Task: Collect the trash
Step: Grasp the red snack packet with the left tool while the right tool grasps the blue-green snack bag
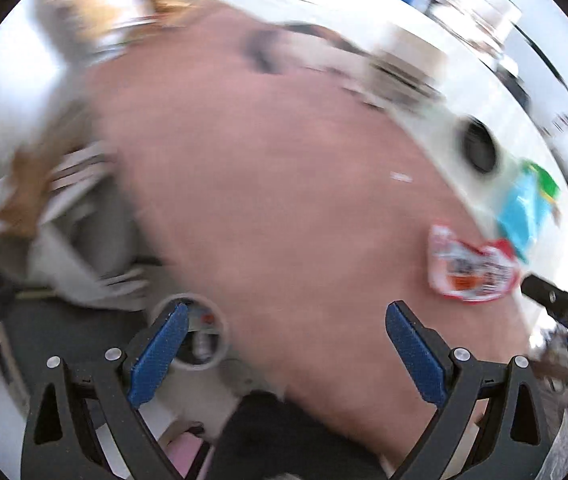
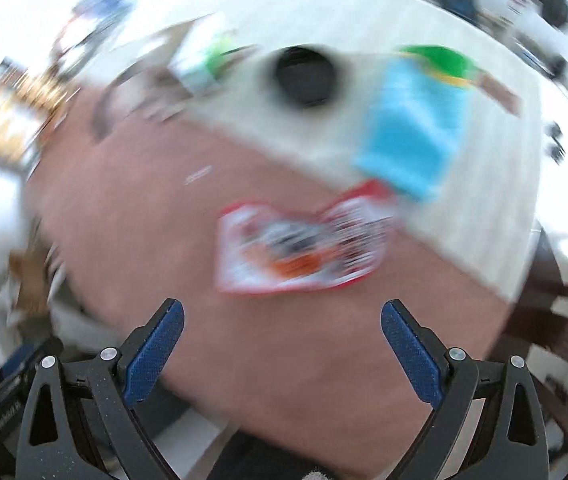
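Both views motion-blurred. Pink-brown tabletop [image 2: 131, 240] meets a pale cream surface [image 2: 484, 208] along a diagonal edge, with a round dark hole [image 2: 304, 76] in the cream part. Light-blue packet [image 2: 416, 132] with a green bit lies on cream. A flat, crinkled red-and-white wrapper [image 2: 304, 248] sits on pink, just ahead of the right gripper [image 2: 281, 352], jaws wide and empty. Left gripper [image 1: 284, 356] also wide and empty; wrapper [image 1: 468, 268] is off to its right, apart.
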